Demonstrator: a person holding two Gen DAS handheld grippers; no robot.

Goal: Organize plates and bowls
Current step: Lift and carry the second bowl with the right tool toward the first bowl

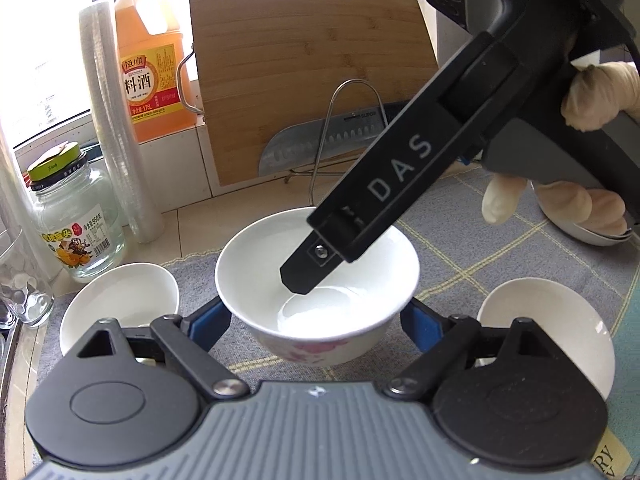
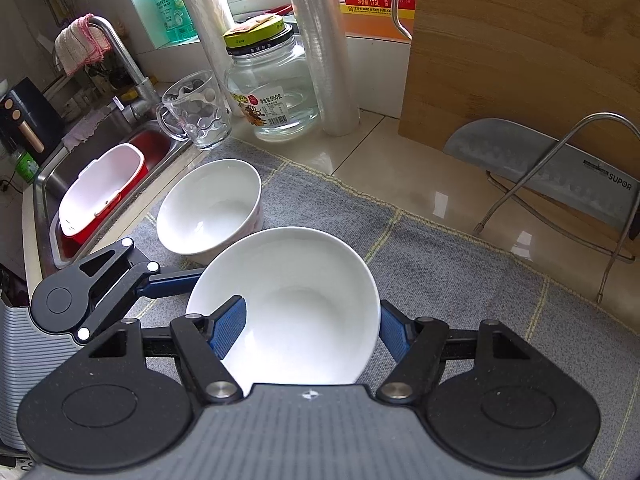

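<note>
A white bowl (image 1: 316,280) with a pink flower print is gripped from both sides by the left hand-held gripper (image 1: 316,320), blue pads pressed on its outer wall, just above the grey checked mat (image 1: 480,240) on the worktop (image 2: 400,152). The same bowl is clamped at its rim by the right hand-held gripper (image 2: 308,328), one blue pad inside and the other outside, jaws as closed as the bowl allows. Another bowl (image 2: 208,204) is sat on the mat beside the sink (image 2: 52,184), a third bowl (image 1: 560,332) is parked off right, and a glass jar (image 2: 272,88) is stood near the cutting board (image 1: 304,80).
</note>
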